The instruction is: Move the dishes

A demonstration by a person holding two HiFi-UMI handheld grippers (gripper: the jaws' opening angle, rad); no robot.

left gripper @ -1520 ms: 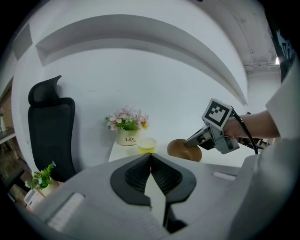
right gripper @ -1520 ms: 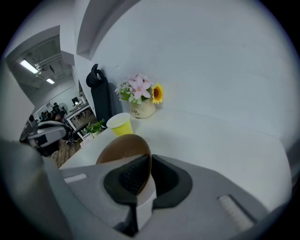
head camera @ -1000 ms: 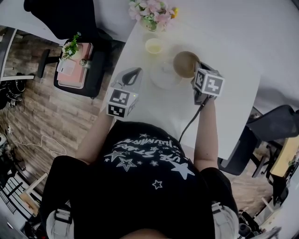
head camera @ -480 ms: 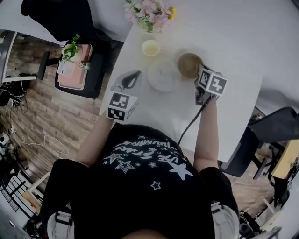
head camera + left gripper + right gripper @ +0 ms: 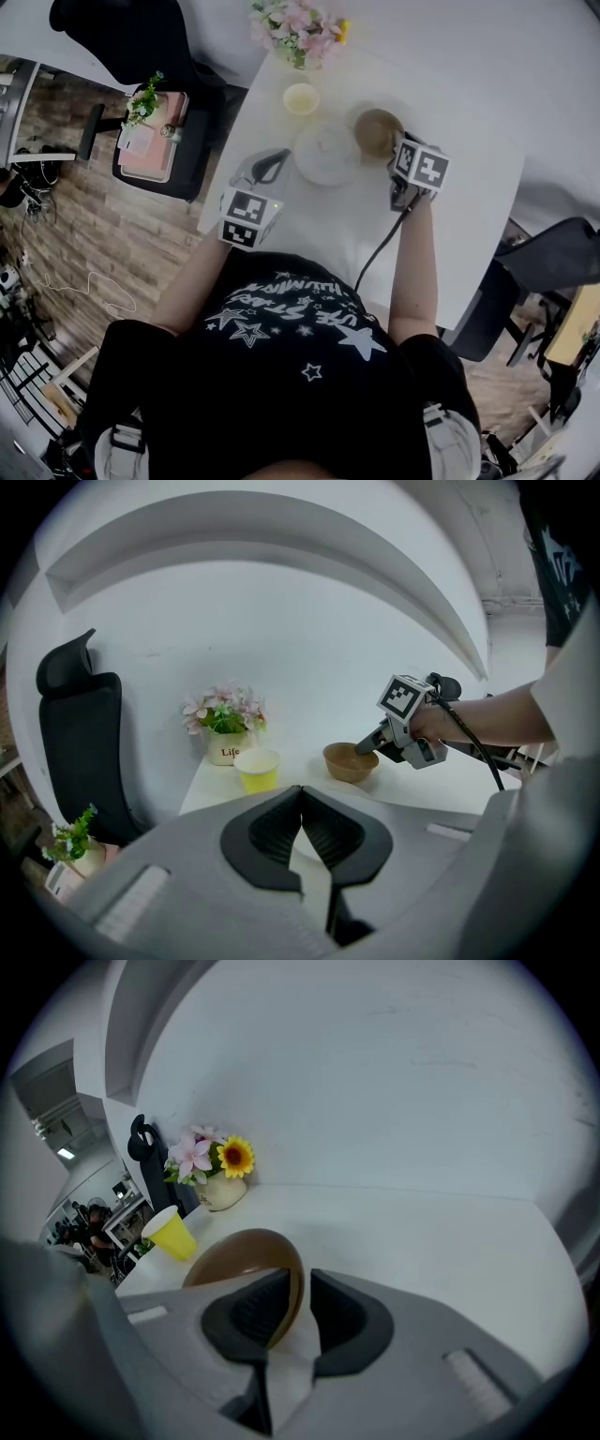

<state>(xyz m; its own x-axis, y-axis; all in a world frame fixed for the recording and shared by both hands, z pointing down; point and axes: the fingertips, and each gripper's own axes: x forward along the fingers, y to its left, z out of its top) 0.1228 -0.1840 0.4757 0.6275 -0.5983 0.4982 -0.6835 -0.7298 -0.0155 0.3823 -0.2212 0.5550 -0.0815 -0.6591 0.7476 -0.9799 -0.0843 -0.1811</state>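
Presently, stage: brown bowl (image 5: pixel 378 131) sits upright on the table (image 5: pixel 469 197); its move looks finished.
Right gripper (image 5: pixel 299 1283): jaws have just been opening; they straddle the bowl's near rim, with a gap on one side.
Left gripper (image 5: pixel 301 794): jaws pressed together, nothing between them.
Bowl place: right of and nearer the person than the flower pot (image 5: pixel 298 28), just beside the white plate (image 5: pixel 326 153).
Remaining, as judged: plate and yellow cup (image 5: pixel 302 97), both in front of the flower pot.
Surface: white, matt, uncluttered.
Room: white wall behind the flower pot, black chair (image 5: pixel 122 28) to its left, wood-look floor (image 5: pixel 66 216).

On the table (image 5: pixel 459 216), the bowl (image 5: pixel 375 132) sits right of the plate (image 5: pixel 325 154), cup (image 5: pixel 301 97) behind.
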